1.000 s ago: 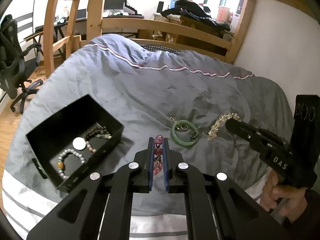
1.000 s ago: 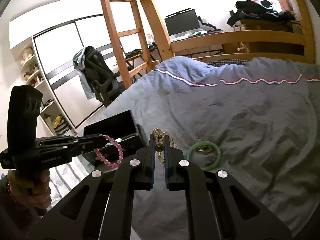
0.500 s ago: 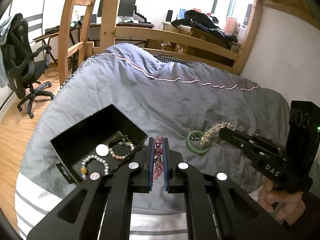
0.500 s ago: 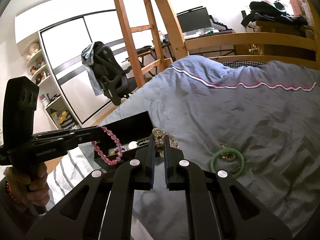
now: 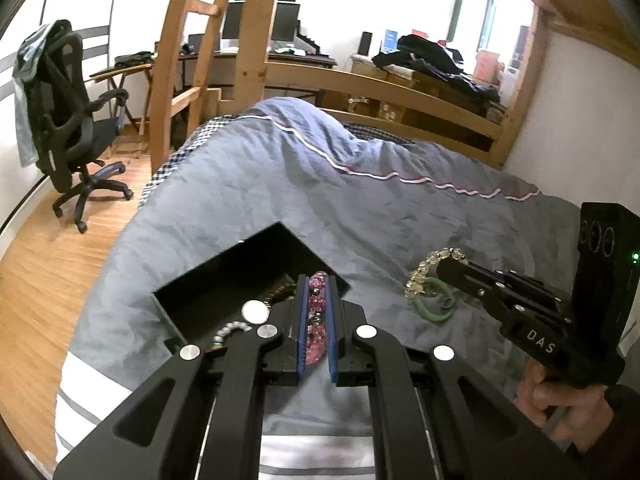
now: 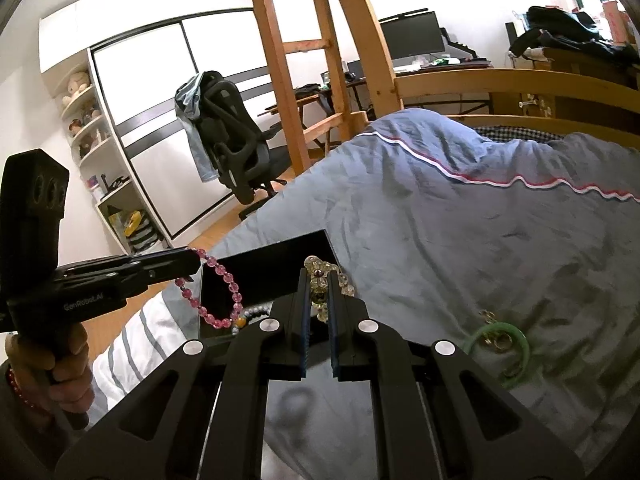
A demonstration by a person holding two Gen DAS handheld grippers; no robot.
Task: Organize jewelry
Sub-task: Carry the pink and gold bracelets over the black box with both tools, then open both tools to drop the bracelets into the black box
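My left gripper (image 5: 316, 284) is shut on a pink bead bracelet (image 5: 316, 320), which hangs from it over the black open box (image 5: 224, 280) in the right wrist view (image 6: 218, 292). My right gripper (image 6: 318, 276) is shut on a pale yellow crystal bracelet (image 6: 324, 280), held above the bed near the box's right side; it also shows in the left wrist view (image 5: 424, 272). A green jade bangle (image 5: 434, 312) with small rings on it lies on the grey duvet (image 5: 360, 208). The box holds a white bead bracelet (image 5: 230, 328), a round white disc (image 5: 255, 311) and a dark bead bracelet.
The box sits near the bed's left edge, above a wooden floor (image 5: 36, 280). A black office chair (image 5: 68, 120) stands to the left. A wooden ladder (image 5: 192, 60) and bed rail (image 5: 380, 92) rise behind the duvet. A white wall (image 5: 580, 120) is on the right.
Both grippers have moved left towards the black box with their bracelets. The box now lies right under my left gripper, and the crystal bracelet has been carried away from the jade bangle.
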